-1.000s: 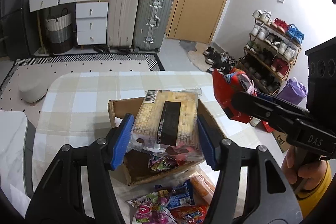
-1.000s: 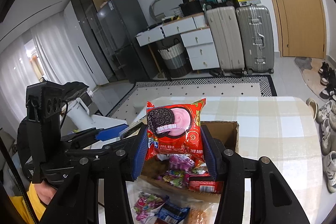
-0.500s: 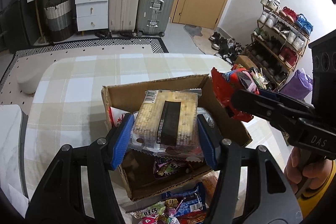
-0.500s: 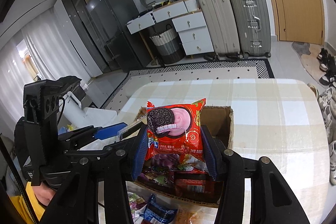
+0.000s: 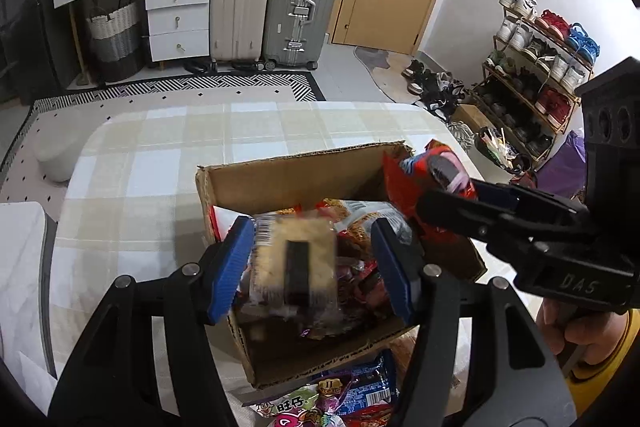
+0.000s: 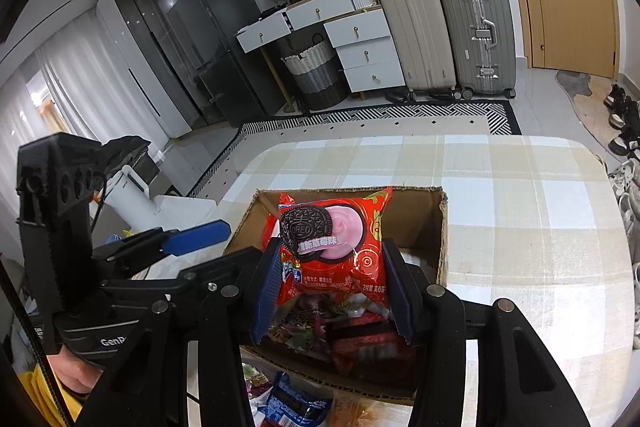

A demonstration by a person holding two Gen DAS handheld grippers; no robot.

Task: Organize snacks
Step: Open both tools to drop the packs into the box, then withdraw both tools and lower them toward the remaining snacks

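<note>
You are letting go with your left gripper (image 5: 312, 267): half a second ago its blue pads were pressed on the cracker pack (image 5: 294, 263), and now they are standing wide apart with a gap on each side while the pack, motion-blurred, is dropping onto the snacks already in the cardboard box (image 5: 288, 179). That is 1 more item going in. Your right gripper (image 6: 332, 287) is staying clamped on the red Oreo packet (image 6: 334, 243), and since 1 second ago it is sinking lower over the box's right side, so it looks like the next to release. More loose snack packets (image 5: 340, 399) are lying on the checked table (image 5: 160, 163) at the box's near edge, so the sorting is looking unfinished.
</note>
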